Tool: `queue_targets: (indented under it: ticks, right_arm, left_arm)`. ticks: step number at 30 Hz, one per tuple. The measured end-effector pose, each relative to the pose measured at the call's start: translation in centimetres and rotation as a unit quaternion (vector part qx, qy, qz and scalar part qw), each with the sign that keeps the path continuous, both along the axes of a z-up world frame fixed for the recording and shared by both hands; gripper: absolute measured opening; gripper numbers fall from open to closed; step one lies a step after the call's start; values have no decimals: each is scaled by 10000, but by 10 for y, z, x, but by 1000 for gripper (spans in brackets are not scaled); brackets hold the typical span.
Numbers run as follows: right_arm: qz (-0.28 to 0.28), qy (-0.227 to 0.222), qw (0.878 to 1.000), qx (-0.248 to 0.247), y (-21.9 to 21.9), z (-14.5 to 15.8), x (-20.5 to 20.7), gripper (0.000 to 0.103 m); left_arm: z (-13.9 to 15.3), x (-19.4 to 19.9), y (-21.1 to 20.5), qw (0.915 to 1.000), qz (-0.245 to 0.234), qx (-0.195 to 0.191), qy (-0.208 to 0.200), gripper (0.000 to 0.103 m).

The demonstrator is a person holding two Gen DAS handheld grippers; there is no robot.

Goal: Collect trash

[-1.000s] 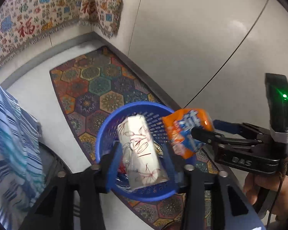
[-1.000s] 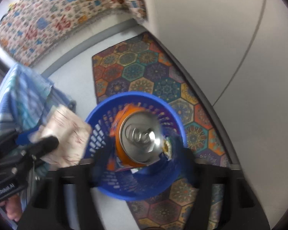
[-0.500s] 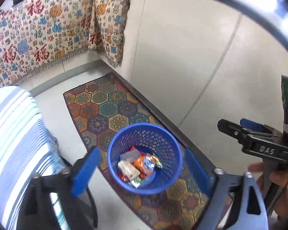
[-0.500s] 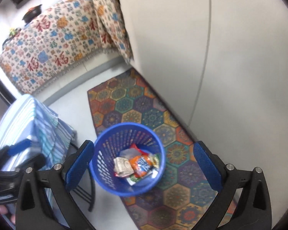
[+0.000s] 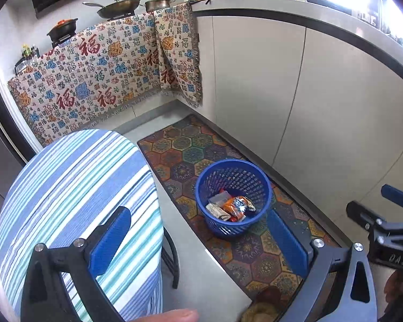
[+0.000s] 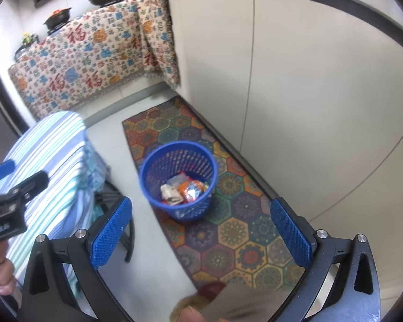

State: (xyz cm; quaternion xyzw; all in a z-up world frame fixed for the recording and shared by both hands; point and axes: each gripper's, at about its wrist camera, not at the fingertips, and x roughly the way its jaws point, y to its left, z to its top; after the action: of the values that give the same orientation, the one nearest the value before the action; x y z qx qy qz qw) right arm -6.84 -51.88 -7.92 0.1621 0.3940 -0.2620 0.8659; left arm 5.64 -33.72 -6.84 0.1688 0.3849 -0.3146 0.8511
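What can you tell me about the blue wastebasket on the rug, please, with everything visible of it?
The blue wastebasket is a round plastic bin with perforated lattice walls, a solid rim and a slight taper toward its base. It stands upright on the patterned hexagon rug, close to the white cabinet fronts. Inside lie an orange can, a pale printed pack and other wrappers. Neither tool touches it.

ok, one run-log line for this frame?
left gripper: open, empty | right gripper: open, empty | blue perforated plastic basket: upright on patterned rug | orange can, wrappers: inside basket
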Motion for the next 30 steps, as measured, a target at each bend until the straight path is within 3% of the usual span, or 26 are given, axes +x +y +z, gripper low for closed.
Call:
queue_targets:
  ticks: [14, 30]
  right_arm:
    - [213, -14, 9998, -41, 44, 12, -8, 103]
    - [233, -84, 9997, -35, 42, 16, -12, 103]
  left_arm:
    - [13, -9, 26, 9996, -128, -175, 176, 103]
    - [10, -6, 23, 9996, -121, -99, 220, 103]
